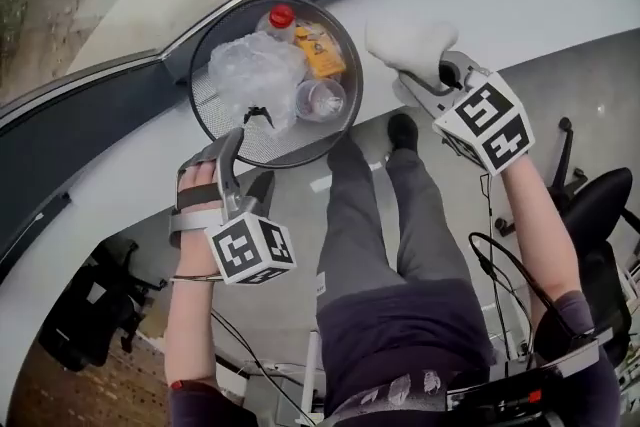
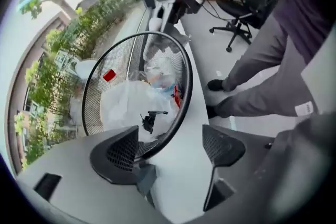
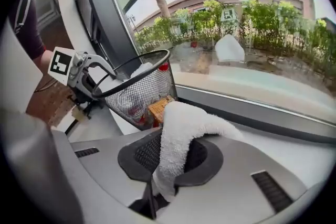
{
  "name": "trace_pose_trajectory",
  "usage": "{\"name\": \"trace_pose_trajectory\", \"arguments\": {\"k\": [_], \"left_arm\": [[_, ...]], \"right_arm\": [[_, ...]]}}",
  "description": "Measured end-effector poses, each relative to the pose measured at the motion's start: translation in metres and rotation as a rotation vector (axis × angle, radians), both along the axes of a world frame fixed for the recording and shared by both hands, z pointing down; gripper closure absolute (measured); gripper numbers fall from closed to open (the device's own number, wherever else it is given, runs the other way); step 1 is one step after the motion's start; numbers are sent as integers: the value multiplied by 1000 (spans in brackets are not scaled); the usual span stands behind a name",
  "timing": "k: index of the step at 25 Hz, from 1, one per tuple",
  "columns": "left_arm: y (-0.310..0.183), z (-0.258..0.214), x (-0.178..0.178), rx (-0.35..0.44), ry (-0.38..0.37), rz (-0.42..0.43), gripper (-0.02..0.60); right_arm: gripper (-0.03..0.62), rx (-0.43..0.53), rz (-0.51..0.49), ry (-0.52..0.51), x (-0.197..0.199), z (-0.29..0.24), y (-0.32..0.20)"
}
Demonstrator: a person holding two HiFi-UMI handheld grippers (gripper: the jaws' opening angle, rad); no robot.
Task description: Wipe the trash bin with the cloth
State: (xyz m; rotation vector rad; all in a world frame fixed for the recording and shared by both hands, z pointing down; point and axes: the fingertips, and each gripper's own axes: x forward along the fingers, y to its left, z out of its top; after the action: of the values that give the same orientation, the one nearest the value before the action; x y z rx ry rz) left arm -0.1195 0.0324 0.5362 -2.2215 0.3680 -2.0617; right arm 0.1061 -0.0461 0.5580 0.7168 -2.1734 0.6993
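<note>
Right gripper [image 3: 173, 157] pinches the cloth [image 3: 184, 123] near the trash bin [image 3: 139, 89]; left gripper [image 2: 170, 147] gapes empty. We judge wiping not begun: cloth must meet mesh.

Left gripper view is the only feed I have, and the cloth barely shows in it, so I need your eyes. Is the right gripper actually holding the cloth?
Observer: Yes. In the right gripper view, the right gripper has its fingers shut on the white cloth, which folds up and over between them.
Operator: Is the cloth on the trash bin yet?
Observer: No. The head view shows it just right of the trash bin, over the white ledge. A narrow gap seems to separate it from the rim.
</note>
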Motion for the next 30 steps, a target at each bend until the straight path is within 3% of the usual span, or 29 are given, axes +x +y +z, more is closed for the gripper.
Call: {"name": "trace_pose_trajectory", "arguments": {"k": [2, 4, 9, 12, 13, 15, 16, 19, 23, 24, 25, 27, 29, 30], "left_arm": [[-7, 3, 11, 30, 19, -16, 217], [-18, -2, 17, 26, 80, -100, 383], [-13, -11, 33, -69, 197, -320, 402], [-5, -20, 70, -162, 344, -494, 419], [-4, -24, 84, -187, 399, -535, 427], [-3, -31, 108, -231, 501, -602, 502], [-3, -33, 114, -238, 529, -622, 503], [-11, -38, 108, -188, 517, -570, 503], [-7, -59, 77, -230, 512, -494, 490], [-7, -59, 64, -188, 464, -430, 460], [-9, -54, 48, -116, 385, -336, 388], [-11, -34, 21, 15, 196, -126, 302], [-10, -14, 6, 58, 61, 10, 302], [-10, -9, 4, 64, 30, 42, 302]], "right_arm": [[539, 23, -41, 28, -2, -4, 1], [539, 39, -132, 64, -21, 0, 8], [539, 16, -400, 76, -101, 18, 69], [539, -17, -514, -15, -133, 11, 112], [539, -18, -537, -51, -143, 7, 122], [539, -14, -572, -114, -161, -3, 135], [539, -15, -585, -136, -167, -7, 139], [539, -7, -610, -115, -164, -2, 134], [539, 23, -609, 13, -114, 16, 105], [539, 25, -579, 43, -95, 17, 92], [539, 32, -531, 75, -75, 17, 76], [539, 64, -393, 146, -36, 13, 36], [539, 105, -253, 202, -6, 5, -3], [539, 123, -208, 220, 2, 1, -18]]}}
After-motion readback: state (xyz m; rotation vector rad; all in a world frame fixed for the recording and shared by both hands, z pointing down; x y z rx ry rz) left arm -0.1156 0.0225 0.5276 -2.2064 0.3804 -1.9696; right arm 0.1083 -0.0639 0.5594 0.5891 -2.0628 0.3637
